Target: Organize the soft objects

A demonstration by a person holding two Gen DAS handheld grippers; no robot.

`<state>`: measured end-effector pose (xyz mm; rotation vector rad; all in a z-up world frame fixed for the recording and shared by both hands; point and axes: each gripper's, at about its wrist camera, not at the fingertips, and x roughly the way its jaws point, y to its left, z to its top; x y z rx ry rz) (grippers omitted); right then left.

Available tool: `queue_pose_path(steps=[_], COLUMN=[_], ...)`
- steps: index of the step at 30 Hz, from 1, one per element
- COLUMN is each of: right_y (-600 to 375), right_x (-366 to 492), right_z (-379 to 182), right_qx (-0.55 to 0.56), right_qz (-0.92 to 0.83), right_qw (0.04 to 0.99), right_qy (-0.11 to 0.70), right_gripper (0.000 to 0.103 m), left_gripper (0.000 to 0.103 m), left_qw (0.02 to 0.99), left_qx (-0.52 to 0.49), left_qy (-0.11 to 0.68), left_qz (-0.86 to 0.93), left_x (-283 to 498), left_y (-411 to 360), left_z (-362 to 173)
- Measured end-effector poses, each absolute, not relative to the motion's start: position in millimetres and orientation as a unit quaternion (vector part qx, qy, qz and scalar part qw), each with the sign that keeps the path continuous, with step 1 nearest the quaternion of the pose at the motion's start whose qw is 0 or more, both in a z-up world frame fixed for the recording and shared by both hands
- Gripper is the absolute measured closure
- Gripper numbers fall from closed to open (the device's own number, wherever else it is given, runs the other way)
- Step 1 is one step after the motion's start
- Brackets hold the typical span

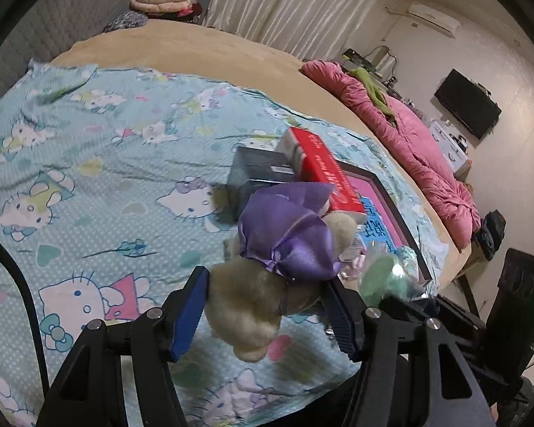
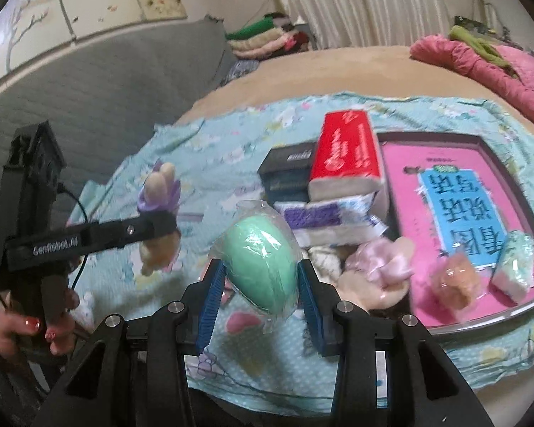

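Both grippers are loaded — left gripper (image 1: 267, 306) pinching the plush bear (image 1: 252, 306), right gripper (image 2: 260, 284) pinching the wrapped green sponge (image 2: 263, 267) — with the pink tray (image 2: 509, 306) lying nearer the right.

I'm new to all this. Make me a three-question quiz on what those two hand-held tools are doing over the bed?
1. True or false: the left tool is closed on a plush toy with a purple bow.
2. What does the right tool hold? A) red tissue pack B) green wrapped sponge C) pink book
3. Fill in: the pink book lies in a ____.

Key: 1 true; 2 B, the green wrapped sponge; 3 tray.
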<state>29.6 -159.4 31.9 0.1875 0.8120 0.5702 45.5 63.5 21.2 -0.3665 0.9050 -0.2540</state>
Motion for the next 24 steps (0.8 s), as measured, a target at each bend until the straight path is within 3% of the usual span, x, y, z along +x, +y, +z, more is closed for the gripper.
queue_pose_path(steps=[24], right_y=[-274.8], right_x=[29.7], right_z=[58.3], right_qx=[0.197], right_qz=[0.162], right_qw=[0.909], right_qy=[0.329], right_gripper=[0.060], left_gripper=[0.040], left_qw=[0.878], left_qx=[-0.097], left_qy=[0.428], left_qz=[-0.191], left_x=[50.2], left_y=[-62.7], left_z=[68.7])
